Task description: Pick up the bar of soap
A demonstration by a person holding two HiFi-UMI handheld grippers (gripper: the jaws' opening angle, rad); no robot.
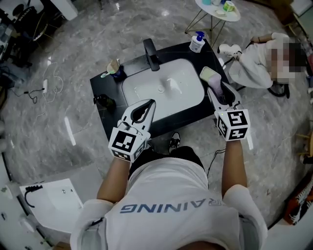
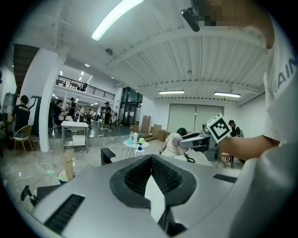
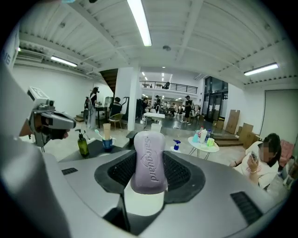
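Observation:
The bar of soap is pale lilac with raised lettering and stands upright between the pads of my right gripper, which is shut on it. In the head view the bar of soap sticks out past the right gripper, above the right end of the black counter beside the white sink. My left gripper hovers over the sink's front rim. Its tips meet with nothing between them, and the left gripper looks the same in its own view.
A black faucet stands behind the sink. On the counter are a cup with a toothbrush, a dark bottle and a white pump bottle. A round side table and a person sitting on the floor are at the right.

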